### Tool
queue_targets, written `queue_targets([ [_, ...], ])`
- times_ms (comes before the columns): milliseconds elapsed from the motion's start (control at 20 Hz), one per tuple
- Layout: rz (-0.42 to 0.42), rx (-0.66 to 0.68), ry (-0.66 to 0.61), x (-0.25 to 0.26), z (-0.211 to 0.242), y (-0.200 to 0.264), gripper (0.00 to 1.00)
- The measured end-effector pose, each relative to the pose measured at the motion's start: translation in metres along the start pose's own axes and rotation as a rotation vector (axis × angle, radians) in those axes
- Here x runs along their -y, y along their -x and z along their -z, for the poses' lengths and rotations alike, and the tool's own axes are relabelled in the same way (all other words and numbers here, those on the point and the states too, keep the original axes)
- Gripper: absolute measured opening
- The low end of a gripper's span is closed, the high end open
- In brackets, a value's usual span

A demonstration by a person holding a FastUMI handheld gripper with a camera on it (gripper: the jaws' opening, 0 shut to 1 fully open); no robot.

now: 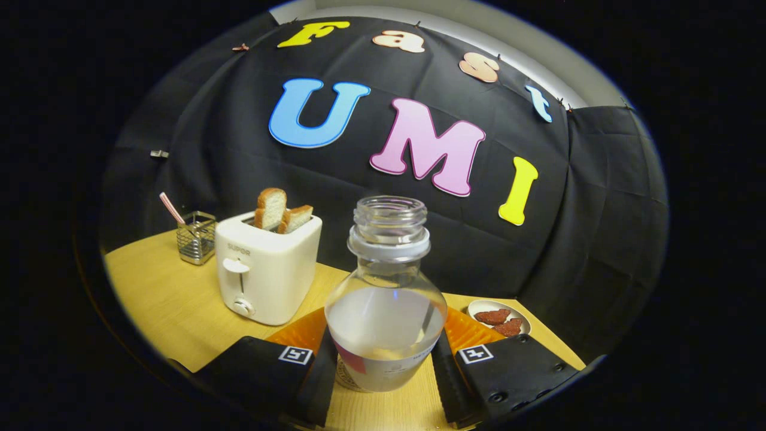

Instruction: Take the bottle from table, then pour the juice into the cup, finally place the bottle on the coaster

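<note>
A clear bottle (386,311) with no cap stands upright between my fingers, about half full of a pale, clear liquid. My gripper (383,365) is shut on the bottle, with one finger pressed against each side of its lower body. An orange ribbed coaster (299,332) lies flat on the table right behind the bottle and shows on both sides of it. I cannot tell whether the bottle's base rests on the coaster or hangs just over it.
A white toaster (266,272) holding two bread slices stands beyond the left finger. Farther back on that side is a wire holder (196,237) with a pink straw. A small white dish (498,317) of reddish snacks sits beyond the right finger. The wooden table (161,299) ends at the black cloth wall.
</note>
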State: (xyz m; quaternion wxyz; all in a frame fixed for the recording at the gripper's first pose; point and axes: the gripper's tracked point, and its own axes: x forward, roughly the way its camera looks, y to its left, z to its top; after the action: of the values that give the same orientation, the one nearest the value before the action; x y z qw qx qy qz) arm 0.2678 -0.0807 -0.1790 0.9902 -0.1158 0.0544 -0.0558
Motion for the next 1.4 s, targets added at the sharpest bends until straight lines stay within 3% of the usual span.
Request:
queue_targets([
  [100,0.019,-0.033,0.005,-0.002,0.012,-0.015,0.73],
  [750,0.043,-0.138,-0.335,0.003,0.05,-0.058,0.76],
  [950,0.032,-0.154,-0.342,0.003,0.054,-0.056,0.78],
  [1100,0.019,-0.166,-0.325,0.003,0.057,-0.05,1.0],
  [1400,-0.039,-0.226,-0.267,-0.002,0.071,-0.006,0.99],
])
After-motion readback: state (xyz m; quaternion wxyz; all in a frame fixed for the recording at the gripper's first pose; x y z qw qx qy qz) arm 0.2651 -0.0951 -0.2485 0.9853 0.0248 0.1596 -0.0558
